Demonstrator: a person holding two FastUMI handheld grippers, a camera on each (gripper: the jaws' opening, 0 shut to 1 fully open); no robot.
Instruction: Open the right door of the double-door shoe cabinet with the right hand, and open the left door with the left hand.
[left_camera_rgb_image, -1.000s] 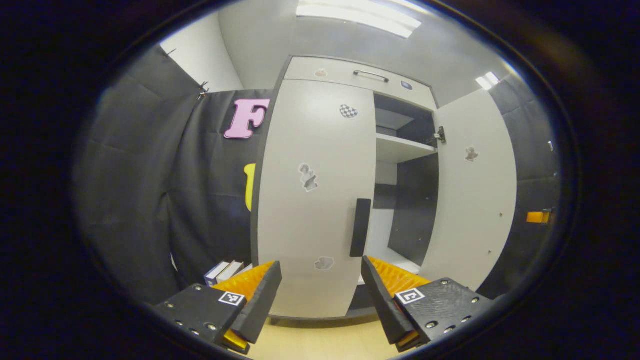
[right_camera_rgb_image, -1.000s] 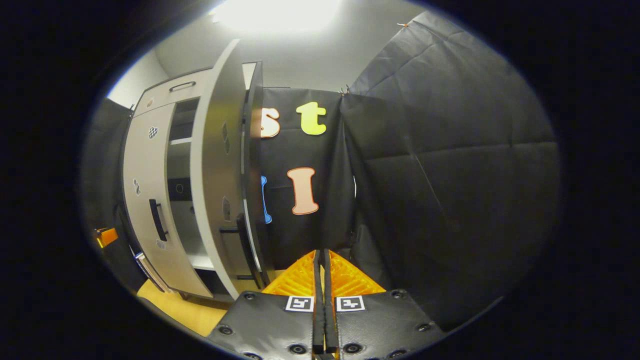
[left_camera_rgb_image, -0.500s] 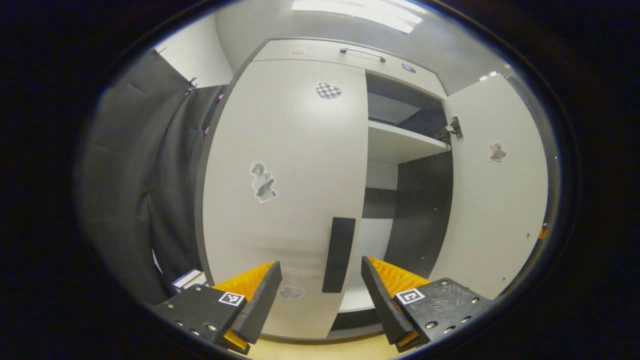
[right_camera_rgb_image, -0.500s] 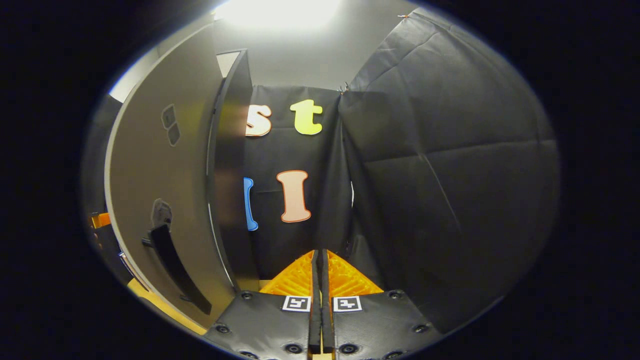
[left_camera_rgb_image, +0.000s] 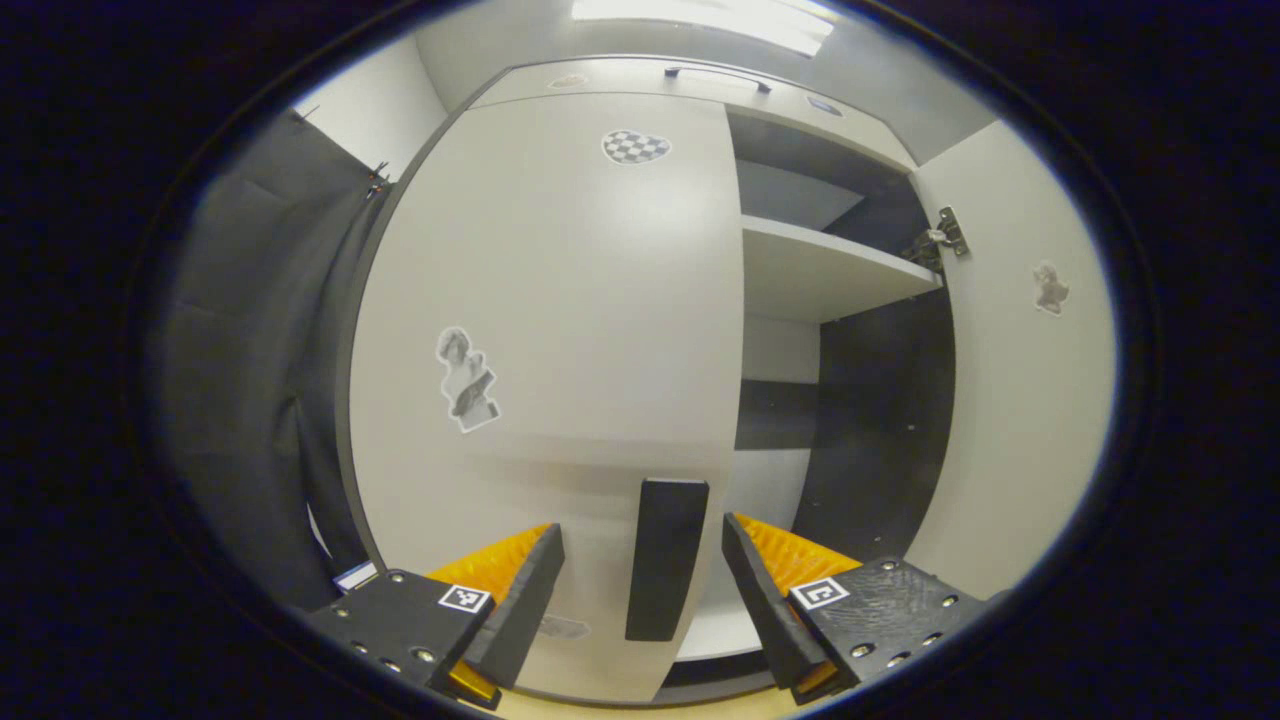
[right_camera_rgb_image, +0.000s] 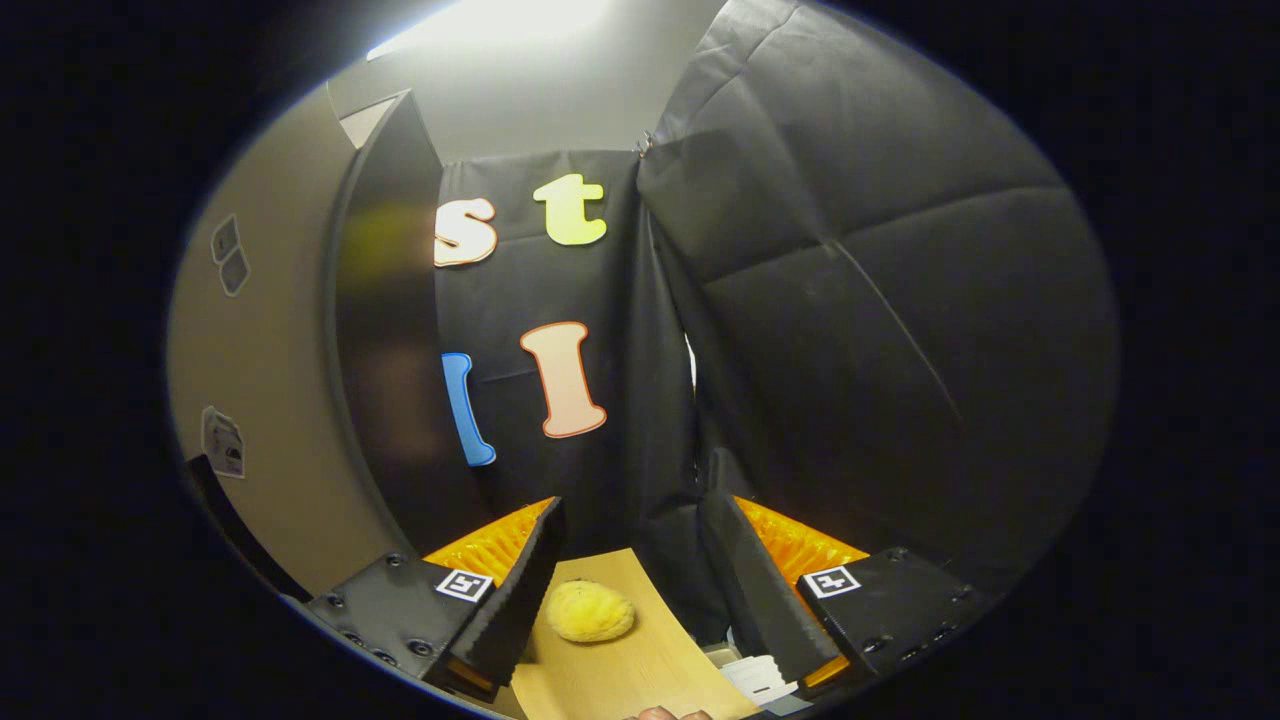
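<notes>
In the left gripper view the shoe cabinet's left door (left_camera_rgb_image: 560, 300) stands closed, pale grey with stickers. Its black vertical handle (left_camera_rgb_image: 665, 555) lies between the fingers of my open left gripper (left_camera_rgb_image: 641, 527), touching neither finger. The right door (left_camera_rgb_image: 1010, 400) is swung wide open, baring a shelf (left_camera_rgb_image: 830, 275) and the dark interior. In the right gripper view my right gripper (right_camera_rgb_image: 633, 502) is open and holds nothing. The right door's outer face (right_camera_rgb_image: 270, 400) and dark edge (right_camera_rgb_image: 390, 350) stand to its left, with the door's black handle (right_camera_rgb_image: 225, 510) low at the left.
A yellow round object (right_camera_rgb_image: 590, 610) lies on the wooden floor (right_camera_rgb_image: 620, 670) between the right fingers. White paper or a box (right_camera_rgb_image: 760, 675) sits by the right finger. Black cloth walls close in behind and to the right.
The left gripper has moved in toward the left door until the handle sits between its fingers. The right gripper, shut before, has opened and turned away from the right door.
</notes>
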